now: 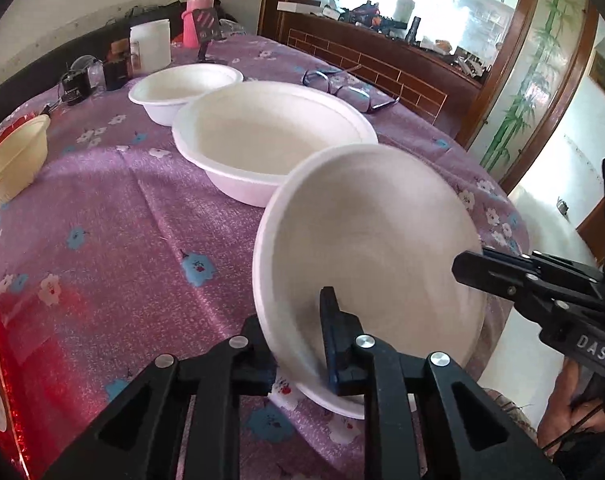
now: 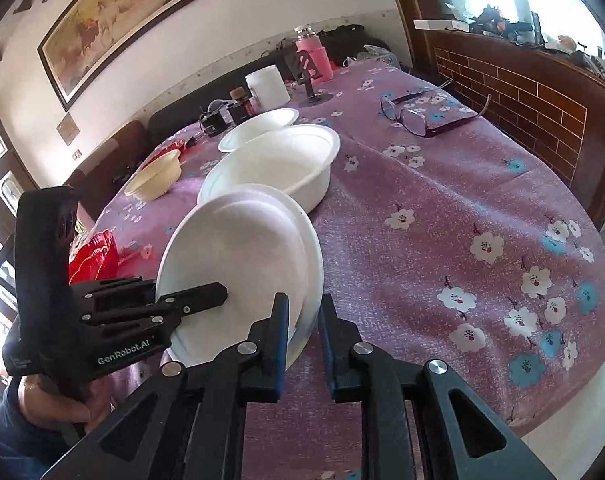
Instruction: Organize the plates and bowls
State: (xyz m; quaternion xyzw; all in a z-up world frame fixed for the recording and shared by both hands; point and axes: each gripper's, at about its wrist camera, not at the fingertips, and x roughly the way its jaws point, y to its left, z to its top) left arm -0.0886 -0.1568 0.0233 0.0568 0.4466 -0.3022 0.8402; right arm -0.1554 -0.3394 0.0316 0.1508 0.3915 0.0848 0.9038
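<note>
Left tool [image 1: 298, 344] clamped on near rim of tilted white plate [image 1: 366, 264], plate lifted over worktop [image 1: 122, 220] edge. Right tool [image 2: 304, 332] straddles opposite rim, fingers slightly apart, contact unclear. Advice: keep left grip firm, lower plate level into large white bowl [image 1: 270, 136] just behind, avoid knocking bowl's rim.

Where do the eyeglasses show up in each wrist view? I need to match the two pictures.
Left wrist: eyeglasses upper centre, on the tablecloth just right of the big white bowl.
Right wrist: eyeglasses upper right of centre, near the table's far edge.
Shared landmark: pink bottle at the back.
</note>
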